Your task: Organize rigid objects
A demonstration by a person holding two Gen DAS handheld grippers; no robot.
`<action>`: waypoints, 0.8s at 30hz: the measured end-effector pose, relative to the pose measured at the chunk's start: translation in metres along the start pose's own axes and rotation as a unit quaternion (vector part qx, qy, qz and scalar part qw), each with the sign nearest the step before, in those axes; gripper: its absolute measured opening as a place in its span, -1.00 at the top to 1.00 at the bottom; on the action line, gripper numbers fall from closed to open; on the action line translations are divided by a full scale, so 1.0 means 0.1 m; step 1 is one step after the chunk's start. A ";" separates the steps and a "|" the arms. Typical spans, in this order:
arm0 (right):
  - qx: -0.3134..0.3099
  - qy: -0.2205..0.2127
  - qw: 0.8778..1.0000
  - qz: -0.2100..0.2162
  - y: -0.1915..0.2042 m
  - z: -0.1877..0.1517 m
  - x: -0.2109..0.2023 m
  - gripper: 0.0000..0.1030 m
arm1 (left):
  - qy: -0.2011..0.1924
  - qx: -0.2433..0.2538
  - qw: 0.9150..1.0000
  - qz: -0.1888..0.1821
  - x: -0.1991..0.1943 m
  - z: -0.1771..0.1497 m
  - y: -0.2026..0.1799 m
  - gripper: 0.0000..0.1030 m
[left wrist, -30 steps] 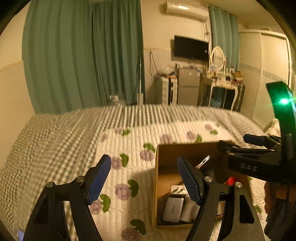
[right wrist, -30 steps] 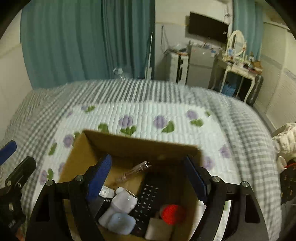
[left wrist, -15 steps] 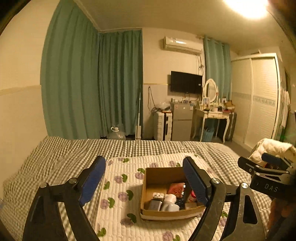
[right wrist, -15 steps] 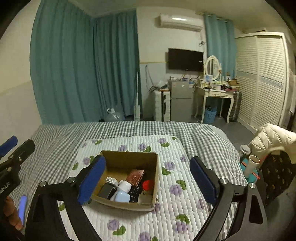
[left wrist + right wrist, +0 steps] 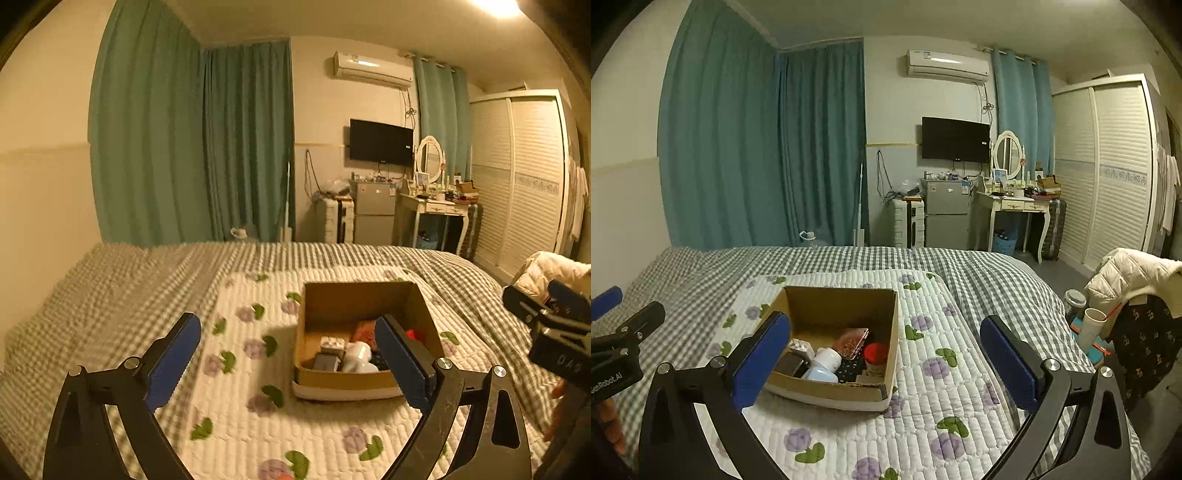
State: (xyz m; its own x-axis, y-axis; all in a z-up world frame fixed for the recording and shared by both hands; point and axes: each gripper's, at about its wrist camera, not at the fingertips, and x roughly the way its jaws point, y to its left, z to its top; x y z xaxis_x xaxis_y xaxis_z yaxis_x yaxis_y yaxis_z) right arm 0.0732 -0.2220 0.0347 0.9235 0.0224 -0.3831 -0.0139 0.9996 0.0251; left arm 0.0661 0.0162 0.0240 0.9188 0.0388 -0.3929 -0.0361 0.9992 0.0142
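Box (image 5: pixel 846 314) sits on the floral quilt (image 5: pixel 945 387) atop the checked bed (image 5: pixel 979 266). Inside, packed together: white bottle (image 5: pixel 825 359), red-capped jar (image 5: pixel 876 352), pink case (image 5: pixel 854 341), dark keypad (image 5: pixel 849 367); further items too small to tell. Left gripper (image 5: pixel 291 363) held above the quilt, jaws wide, empty; its right finger overlaps the box in view. Right gripper (image 5: pixel 886 363) also wide, empty, box behind its left finger (image 5: pixel 759 360).

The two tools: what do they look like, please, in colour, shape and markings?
The left tool and the right tool look alike: black angular frames with silver bolts and two long flat blue fingers. Each body carries white lettering, partly legible. No cables or sleeves are visible.
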 end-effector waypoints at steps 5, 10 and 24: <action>-0.011 0.014 1.000 -0.004 0.06 -0.11 0.11 -1.00 | 0.007 0.012 1.000 0.001 0.04 -0.08 -0.03 -0.89; 0.006 0.020 1.000 -0.001 -0.01 -0.15 0.14 -1.00 | 0.019 0.011 1.000 0.002 0.09 -0.13 -0.03 -0.89; 0.016 0.035 0.999 0.007 -0.02 -0.22 0.23 -1.00 | 0.037 0.019 0.999 -0.006 0.16 -0.20 -0.10 -0.89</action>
State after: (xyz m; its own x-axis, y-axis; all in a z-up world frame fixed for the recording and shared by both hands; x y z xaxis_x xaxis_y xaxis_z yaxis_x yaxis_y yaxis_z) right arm 0.0859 -0.2227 0.0059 0.8939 0.0379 -0.4467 -0.0126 0.9981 0.0595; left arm 0.0732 0.0069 -0.0005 0.8875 0.0272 -0.4599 -0.0083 0.9990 0.0429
